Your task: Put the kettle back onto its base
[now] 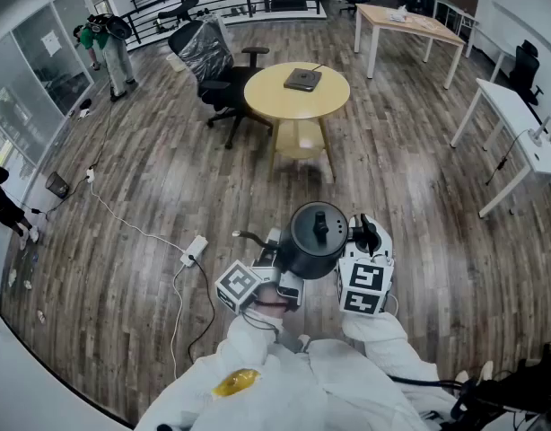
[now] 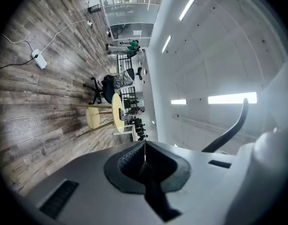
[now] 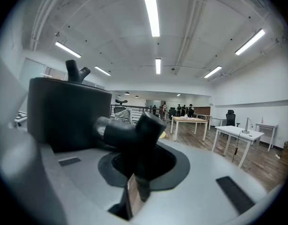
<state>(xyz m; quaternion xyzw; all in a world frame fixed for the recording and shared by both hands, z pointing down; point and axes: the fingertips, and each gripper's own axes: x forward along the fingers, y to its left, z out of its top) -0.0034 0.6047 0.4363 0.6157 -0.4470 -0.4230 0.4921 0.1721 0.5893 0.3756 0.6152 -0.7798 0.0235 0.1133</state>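
Evidently the black, round-bodied electric kettle [image 1: 316, 239] hangs in the air close to the person's chest, its handle clenched in the right gripper [image 3: 137, 146]. The left gripper [image 2: 145, 150] is just beside it, jaws pressed together on nothing. This looks like the carrying step: the flat dark base [image 1: 302, 80] lies well apart on the round yellow table [image 1: 275, 97], so next comes the approach and a square lowering. The kettle's underside is hidden, and the base's connector is too small to make out.

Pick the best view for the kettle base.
Head view: the kettle base lies in full on the round table. Left gripper view shows that table edge-on, base too small to tell. Right gripper view: the kettle handle hides it.
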